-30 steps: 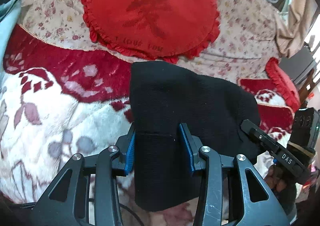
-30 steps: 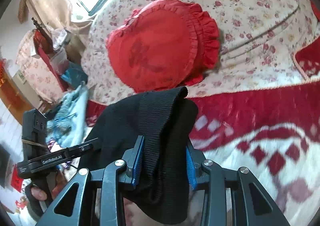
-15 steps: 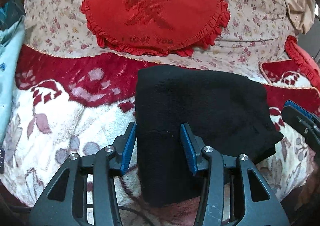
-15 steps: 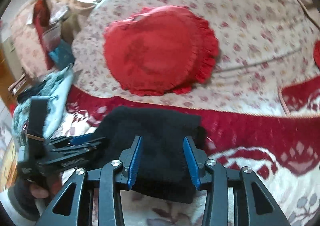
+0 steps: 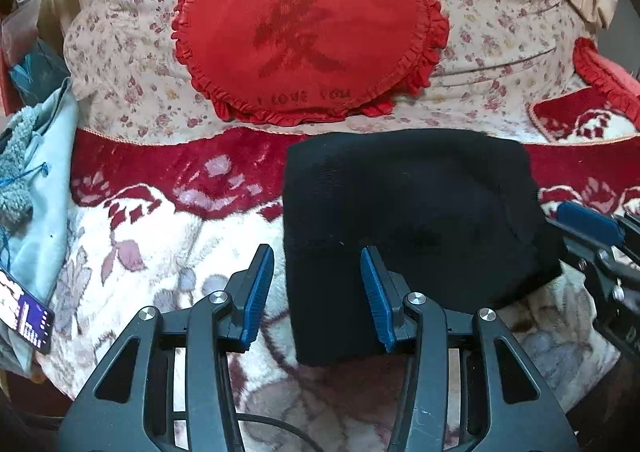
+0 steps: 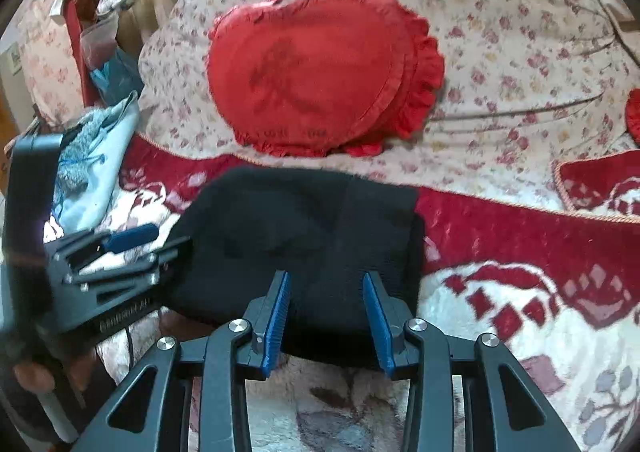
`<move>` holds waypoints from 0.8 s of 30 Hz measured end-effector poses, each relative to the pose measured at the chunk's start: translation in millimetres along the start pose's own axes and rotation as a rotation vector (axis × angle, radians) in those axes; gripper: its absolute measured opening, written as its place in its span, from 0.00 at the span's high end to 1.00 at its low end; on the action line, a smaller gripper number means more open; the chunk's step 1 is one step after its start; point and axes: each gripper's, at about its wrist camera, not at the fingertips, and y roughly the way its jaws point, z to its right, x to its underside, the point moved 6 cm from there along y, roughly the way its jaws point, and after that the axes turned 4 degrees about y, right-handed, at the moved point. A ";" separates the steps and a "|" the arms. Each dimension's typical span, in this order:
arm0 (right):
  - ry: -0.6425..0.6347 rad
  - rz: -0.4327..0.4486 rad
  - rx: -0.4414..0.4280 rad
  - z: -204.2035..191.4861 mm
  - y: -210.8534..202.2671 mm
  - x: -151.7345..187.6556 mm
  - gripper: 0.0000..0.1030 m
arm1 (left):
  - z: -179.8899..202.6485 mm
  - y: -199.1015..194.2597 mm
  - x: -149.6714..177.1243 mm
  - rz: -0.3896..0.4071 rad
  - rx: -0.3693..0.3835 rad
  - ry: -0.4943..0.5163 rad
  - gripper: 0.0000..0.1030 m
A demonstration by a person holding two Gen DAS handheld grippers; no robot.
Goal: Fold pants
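Folded black pants point(image 5: 404, 208) lie flat on the red-and-white plush blanket point(image 5: 160, 244), directly ahead of both tongs.

Left gripper point(image 5: 318, 280): jaws part-way apart. The near left corner of the pants sits between the blue pads point(image 5: 256, 292); the left pad stands clear of the cloth edge with blanket showing in the gap, and the right pad lies over the black fabric. No pinch visible.

Right gripper point(image 6: 326, 304): jaws at medium width, no clear motion. The near edge of the pants lies between and below the fingertips point(image 6: 280, 308); the cloth is flat, not gathered or lifted. Whether the pads touch it, I cannot tell.

Each gripper shows at the side of the other's view, flanking the pants.

Beyond the pants: a red heart-shaped cushion point(image 5: 304, 40) on a floral quilt point(image 5: 500, 12). Left of the left gripper: a light blue garment point(image 5: 44, 180) and a phone point(image 5: 26, 316).
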 end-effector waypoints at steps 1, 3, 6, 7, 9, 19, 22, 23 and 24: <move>0.001 0.008 0.005 -0.4 -2.7 -2.0 0.64 | -0.1 -1.5 0.6 0.000 0.005 -0.005 0.57; 0.004 0.017 0.023 0.4 -7.0 -4.2 0.64 | -1.2 -8.4 2.4 0.012 0.020 -0.020 0.57; 0.017 0.005 0.052 1.4 -8.4 -5.9 0.64 | -2.8 -18.1 4.3 0.028 0.037 -0.048 0.57; 0.022 0.006 0.054 1.5 -9.8 -6.2 0.64 | -3.9 -22.7 5.6 0.036 0.036 -0.056 0.57; 0.029 0.013 0.056 0.8 -12.8 -7.5 0.64 | -5.1 -28.9 6.4 0.049 0.029 -0.058 0.57; 0.027 0.028 0.056 -10.4 -27.3 -6.7 0.64 | -12.4 -56.4 11.0 0.090 0.028 -0.095 0.57; 0.022 0.030 0.058 -13.3 -30.4 -4.4 0.64 | -11.4 -61.4 11.3 0.100 0.028 -0.093 0.57; 0.023 0.033 0.058 -14.0 -32.1 -4.1 0.64 | -10.3 -62.9 11.6 0.102 0.030 -0.091 0.57; 0.024 0.034 0.058 -14.8 -32.8 -3.8 0.64 | -9.9 -63.9 11.9 0.102 0.032 -0.090 0.57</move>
